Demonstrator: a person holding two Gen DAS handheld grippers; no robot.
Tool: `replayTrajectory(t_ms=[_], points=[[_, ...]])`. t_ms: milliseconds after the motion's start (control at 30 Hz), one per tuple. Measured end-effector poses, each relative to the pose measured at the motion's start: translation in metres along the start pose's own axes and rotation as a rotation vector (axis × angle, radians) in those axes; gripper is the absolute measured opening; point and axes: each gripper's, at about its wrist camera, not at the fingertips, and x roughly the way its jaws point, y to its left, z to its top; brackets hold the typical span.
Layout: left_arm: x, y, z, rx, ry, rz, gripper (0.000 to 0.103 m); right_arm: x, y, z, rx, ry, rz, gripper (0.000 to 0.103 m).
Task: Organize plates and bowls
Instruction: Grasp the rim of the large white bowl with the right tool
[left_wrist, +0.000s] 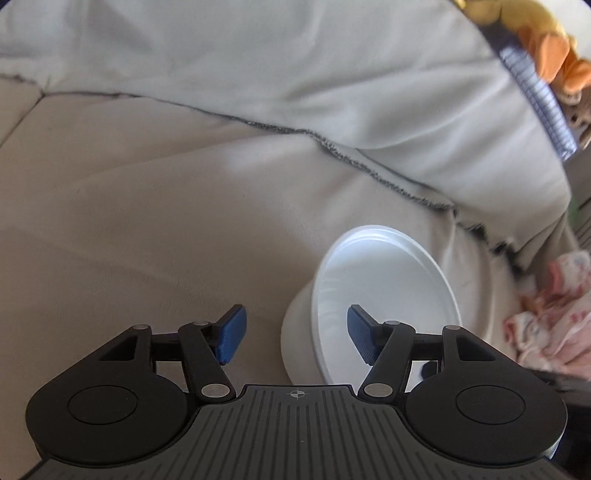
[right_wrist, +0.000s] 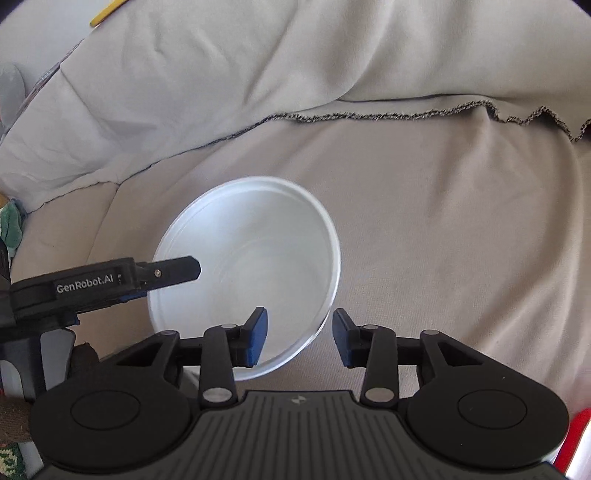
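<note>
Close in, noted right tool (right_wrist: 298, 338) apart, bowl (right_wrist: 251, 266) rim between its pads (right_wrist: 258, 334) but not pressed; no grip. Left tool (left_wrist: 293, 334) wide, nothing held; its right-hand pad over bowl's opening, left-hand pad outside. White bowl sat upright on beige sheet (right_wrist: 443, 240), stacked into another white piece (left_wrist: 297, 339). Farther back, grey blanket (right_wrist: 258, 55) with frayed hem.
</note>
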Motion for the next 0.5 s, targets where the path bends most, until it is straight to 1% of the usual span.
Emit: replayTrajectory(t_ms=[33, 67, 133, 167, 200, 233, 267, 300, 333, 367, 400, 433, 467, 500], points=[[0.004, -0.005, 0.004, 0.03, 0.016, 0.007, 0.065, 0.003, -0.003, 0.004, 0.014, -0.003, -0.004, 0.053], [0.009, -0.01, 0.006, 0.062, 0.035, 0.013, 0.065, 0.008, -0.006, 0.009, 0.034, 0.01, 0.008, 0.055], [0.021, -0.018, 0.004, 0.127, 0.082, 0.022, 0.065, 0.023, -0.016, 0.015, 0.112, 0.047, 0.044, 0.055], [0.027, -0.019, 0.002, 0.132, 0.101, 0.014, 0.065, 0.034, -0.021, 0.016, 0.156, 0.073, 0.063, 0.055], [0.034, -0.017, 0.0, 0.121, 0.119, 0.003, 0.062, 0.045, -0.025, 0.017, 0.192, 0.1, 0.078, 0.054], [0.042, -0.015, -0.003, 0.106, 0.135, -0.001, 0.054, 0.054, -0.027, 0.016, 0.217, 0.124, 0.085, 0.048], [0.047, -0.015, -0.005, 0.108, 0.133, 0.008, 0.053, 0.063, -0.028, 0.014, 0.23, 0.149, 0.083, 0.038], [0.046, -0.015, -0.006, 0.115, 0.109, 0.009, 0.052, 0.068, -0.026, 0.012, 0.221, 0.161, 0.061, 0.033], [0.044, -0.016, -0.006, 0.124, 0.096, 0.004, 0.051, 0.068, -0.022, 0.01, 0.196, 0.154, 0.032, 0.027], [0.04, -0.016, -0.006, 0.126, 0.085, 0.007, 0.045, 0.065, -0.017, 0.008, 0.164, 0.137, 0.008, 0.024], [0.035, -0.016, -0.005, 0.12, 0.072, 0.012, 0.041, 0.06, -0.013, 0.006, 0.138, 0.121, -0.008, 0.024], [0.029, -0.015, -0.004, 0.105, 0.06, 0.017, 0.028, 0.053, -0.01, 0.005, 0.12, 0.102, -0.018, 0.023], [0.022, -0.014, -0.003, 0.086, 0.049, 0.017, 0.023, 0.043, -0.007, 0.003, 0.109, 0.082, -0.019, 0.022], [0.012, -0.015, -0.002, 0.07, 0.034, 0.004, 0.023, 0.032, -0.005, 0.002, 0.103, 0.064, -0.01, 0.022]])
